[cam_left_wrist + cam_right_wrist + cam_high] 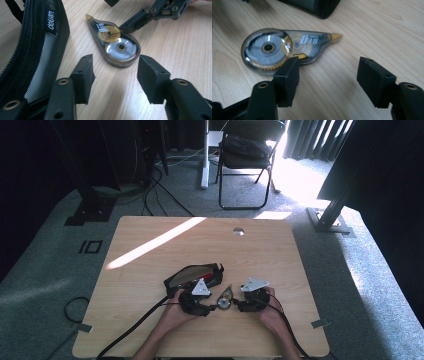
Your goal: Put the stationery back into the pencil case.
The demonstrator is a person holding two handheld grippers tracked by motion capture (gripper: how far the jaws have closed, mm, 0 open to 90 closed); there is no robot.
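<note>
the correction tape dispenser [113, 43] lies flat on the wooden table [175, 50], its yellow tip pointing up-left. just below it the left gripper [115, 75] stands with jaws apart, nothing between them. left of the dispenser lies a black mesh pencil case [37, 50]. right of it, the right gripper [135, 22] has one jaw tip touching its edge.

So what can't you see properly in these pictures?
- Inside the black mesh pencil case: high view, too small and dark to tell what it holds.
- The rest of that case: left gripper view, cut off by the left edge.
- Writing on the correction tape dispenser: right gripper view, partly hidden by the right tool's near pad.
- Whether the dispenser's tip touches the case: high view, too small.
</note>
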